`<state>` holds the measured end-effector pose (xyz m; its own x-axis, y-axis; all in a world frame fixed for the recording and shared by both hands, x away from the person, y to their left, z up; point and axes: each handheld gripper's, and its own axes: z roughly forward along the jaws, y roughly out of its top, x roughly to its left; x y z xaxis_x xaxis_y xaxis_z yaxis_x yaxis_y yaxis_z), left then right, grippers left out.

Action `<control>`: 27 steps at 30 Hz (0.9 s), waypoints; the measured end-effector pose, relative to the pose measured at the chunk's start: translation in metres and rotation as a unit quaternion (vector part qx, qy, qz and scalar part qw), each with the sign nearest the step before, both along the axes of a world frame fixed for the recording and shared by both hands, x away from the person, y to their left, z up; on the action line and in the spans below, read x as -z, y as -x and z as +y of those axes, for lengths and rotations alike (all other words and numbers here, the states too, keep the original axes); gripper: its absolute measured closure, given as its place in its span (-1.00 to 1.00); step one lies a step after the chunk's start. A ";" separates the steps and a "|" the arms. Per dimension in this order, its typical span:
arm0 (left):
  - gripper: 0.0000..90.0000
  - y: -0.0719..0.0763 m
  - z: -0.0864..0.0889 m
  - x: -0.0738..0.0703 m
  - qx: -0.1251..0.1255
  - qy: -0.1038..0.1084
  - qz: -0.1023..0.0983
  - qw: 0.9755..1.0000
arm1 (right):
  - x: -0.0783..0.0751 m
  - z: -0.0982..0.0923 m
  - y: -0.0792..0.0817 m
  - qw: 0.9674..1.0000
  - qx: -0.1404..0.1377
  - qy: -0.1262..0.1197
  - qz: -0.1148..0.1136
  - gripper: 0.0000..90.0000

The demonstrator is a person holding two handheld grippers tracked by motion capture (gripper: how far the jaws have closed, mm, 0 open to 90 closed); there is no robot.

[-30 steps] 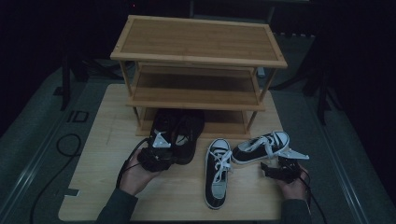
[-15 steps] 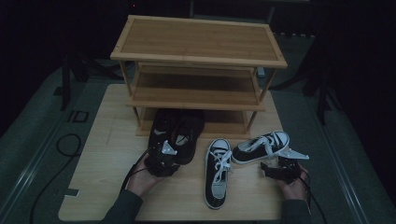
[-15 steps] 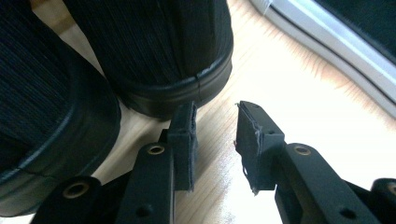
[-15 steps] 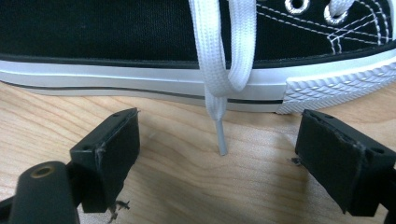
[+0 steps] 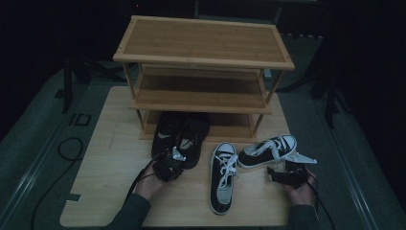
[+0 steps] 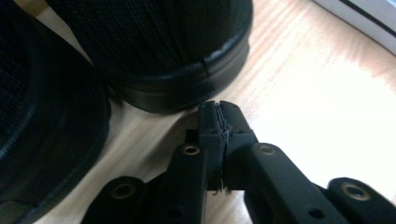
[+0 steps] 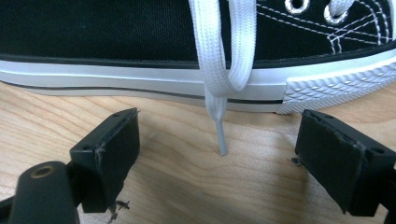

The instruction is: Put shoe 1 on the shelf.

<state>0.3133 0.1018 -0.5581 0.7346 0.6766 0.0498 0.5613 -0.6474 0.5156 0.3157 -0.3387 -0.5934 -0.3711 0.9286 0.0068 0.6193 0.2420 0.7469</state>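
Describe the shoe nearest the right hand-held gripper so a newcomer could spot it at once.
Start at the bamboo shoe rack on the wooden board. In front of its right leg lie two black-and-white sneakers. The wanted sneaker lies crosswise, toe pointing right, white laces trailing, while its partner points lengthwise toward the person.

The table (image 5: 110,191) is pale wood with a fine grain, matt; at twelve o'clock the shoe rack (image 5: 203,45) looks like bamboo slats. The black shoes (image 6: 163,42) are woven mesh with a smooth, faintly shiny rubber rim. The sneaker (image 7: 140,32) is black canvas (white stitching, metal eyelets) over a glossy white rubber sole with a ribbed toe.
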 end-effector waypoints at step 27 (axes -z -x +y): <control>0.98 -0.015 -0.031 -0.002 -0.026 -0.016 -0.013 0.999 | 0.000 0.000 0.000 1.000 0.000 0.000 0.000 -0.70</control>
